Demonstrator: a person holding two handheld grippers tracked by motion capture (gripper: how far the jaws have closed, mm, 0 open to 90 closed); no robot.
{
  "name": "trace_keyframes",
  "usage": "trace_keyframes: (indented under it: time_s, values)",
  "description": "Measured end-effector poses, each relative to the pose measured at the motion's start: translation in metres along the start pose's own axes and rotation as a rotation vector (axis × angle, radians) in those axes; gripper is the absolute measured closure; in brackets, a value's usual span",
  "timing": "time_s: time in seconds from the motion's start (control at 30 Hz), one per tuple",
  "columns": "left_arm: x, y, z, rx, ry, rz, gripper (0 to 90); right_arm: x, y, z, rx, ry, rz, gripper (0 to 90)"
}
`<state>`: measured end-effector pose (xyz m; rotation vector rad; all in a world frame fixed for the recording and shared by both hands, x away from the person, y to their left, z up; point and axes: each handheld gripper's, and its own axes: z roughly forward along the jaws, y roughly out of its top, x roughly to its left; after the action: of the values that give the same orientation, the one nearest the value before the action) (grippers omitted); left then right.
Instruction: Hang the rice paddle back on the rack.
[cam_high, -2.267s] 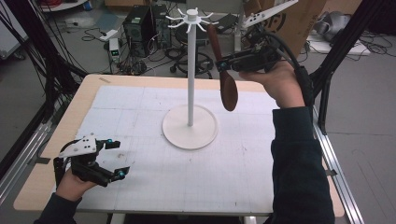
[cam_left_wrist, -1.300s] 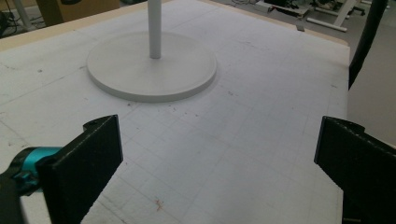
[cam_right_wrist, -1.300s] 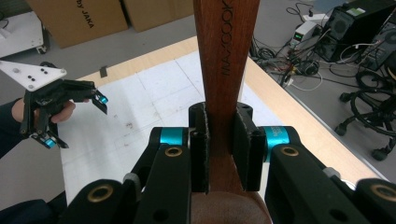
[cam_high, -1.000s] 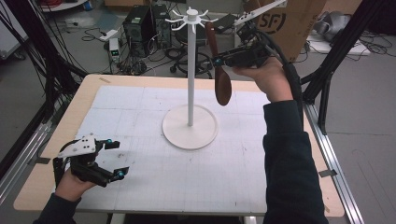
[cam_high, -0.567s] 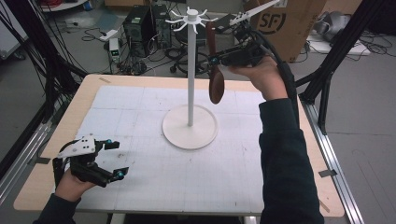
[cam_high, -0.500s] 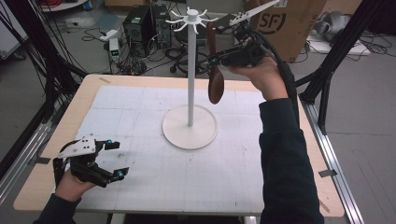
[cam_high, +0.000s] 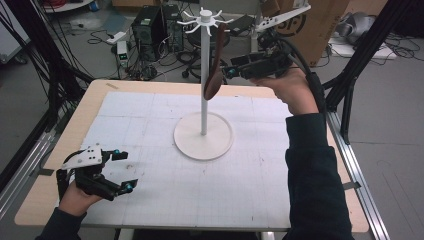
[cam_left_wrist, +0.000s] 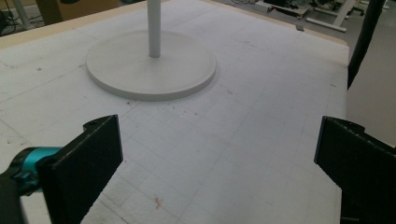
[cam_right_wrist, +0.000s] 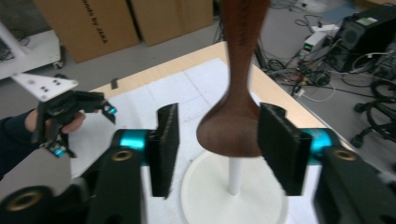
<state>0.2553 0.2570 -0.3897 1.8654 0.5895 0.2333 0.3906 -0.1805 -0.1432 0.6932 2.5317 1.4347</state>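
Observation:
A white hook stand (cam_high: 204, 75) rises from its round base (cam_high: 203, 136) at the middle of the table. A brown wooden spoon (cam_high: 214, 75) hangs bowl-down from one of its top hooks, close to the pole. My right gripper (cam_high: 227, 70) is held high beside it and its jaws have just been opening. The spoon's bowl (cam_right_wrist: 233, 121) lies between the pads, which no longer clamp it; a gap shows at one pad. My left gripper (cam_high: 125, 170) rests open at the front left, nothing between its jaws (cam_left_wrist: 219, 158).
A white gridded mat (cam_high: 150, 115) covers the wooden table. Cardboard boxes (cam_high: 310, 25), computer gear and cables (cam_high: 150, 25) lie on the floor beyond the far edge. A black frame leg (cam_high: 360, 55) stands at the right.
The right gripper's jaws have spread apart off the spoon. The spoon has swung left toward the pole. The left hand has stayed put.

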Motion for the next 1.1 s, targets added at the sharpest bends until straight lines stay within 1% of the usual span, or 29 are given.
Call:
trace_keyframes:
  time_s: [0.03,0.13,0.2,0.23,0.3,0.33,0.53,0.57,0.63,0.7,0.77,0.83,0.93,1.0,1.03,1.07,1.1]
  values:
    - [0.000,0.000,0.000,0.001,-0.001,-0.001,1.6,0.002,-0.001,0.000,0.003,0.013,0.003,42.4]
    - [0.000,0.000,0.000,0.000,0.000,-0.002,1.6,0.005,-0.006,0.001,-0.005,0.049,-0.021,36.8]
    - [0.000,0.000,0.000,0.001,-0.001,-0.001,1.6,0.008,-0.009,0.001,-0.002,0.069,-0.022,32.6]
    - [0.000,0.000,0.000,0.001,-0.001,-0.001,1.6,0.009,-0.010,0.001,-0.007,0.074,-0.037,30.4]
    - [0.000,0.000,0.000,0.001,-0.001,-0.001,1.6,0.011,-0.013,0.001,-0.001,0.083,-0.035,26.2]
    - [0.000,0.000,0.000,0.001,-0.001,-0.001,1.6,0.012,-0.014,0.001,-0.002,0.085,-0.042,23.7]
    - [0.000,0.000,0.000,0.000,-0.001,-0.005,1.6,0.017,-0.022,-0.002,-0.022,0.100,-0.037,11.2]
    - [0.001,0.000,0.000,0.000,-0.001,-0.004,1.6,0.018,-0.024,-0.002,-0.029,0.099,-0.045,9.3]
    - [0.001,0.000,0.000,-0.001,-0.001,-0.006,1.6,0.020,-0.027,-0.002,-0.033,0.108,-0.055,8.5]
    - [0.001,0.000,0.000,0.000,-0.002,-0.004,1.6,0.023,-0.031,-0.002,-0.035,0.109,-0.064,2.9]
    - [0.001,0.000,0.000,0.000,-0.002,-0.004,1.6,0.024,-0.035,-0.001,-0.038,0.112,-0.084,1.4]
    - [0.001,0.000,0.000,0.000,-0.002,-0.006,1.6,0.026,-0.040,-0.001,-0.038,0.107,-0.090,0.3]
    - [0.001,0.000,0.000,-0.001,-0.002,-0.007,1.6,0.029,-0.046,0.001,-0.038,0.085,-0.099,0.3]
    - [0.001,0.000,0.000,-0.004,-0.003,-0.008,1.6,0.030,-0.050,0.002,-0.046,0.089,-0.110,0.2]
    - [0.001,0.000,0.000,-0.004,-0.003,-0.008,1.6,0.031,-0.052,0.002,-0.045,0.091,-0.102,0.2]
    - [0.001,0.000,0.000,-0.007,-0.001,-0.007,1.6,0.031,-0.054,0.003,-0.055,0.090,-0.115,0.2]
    - [0.001,0.000,0.000,-0.008,-0.002,-0.009,1.6,0.032,-0.057,0.003,-0.055,0.094,-0.111,0.3]
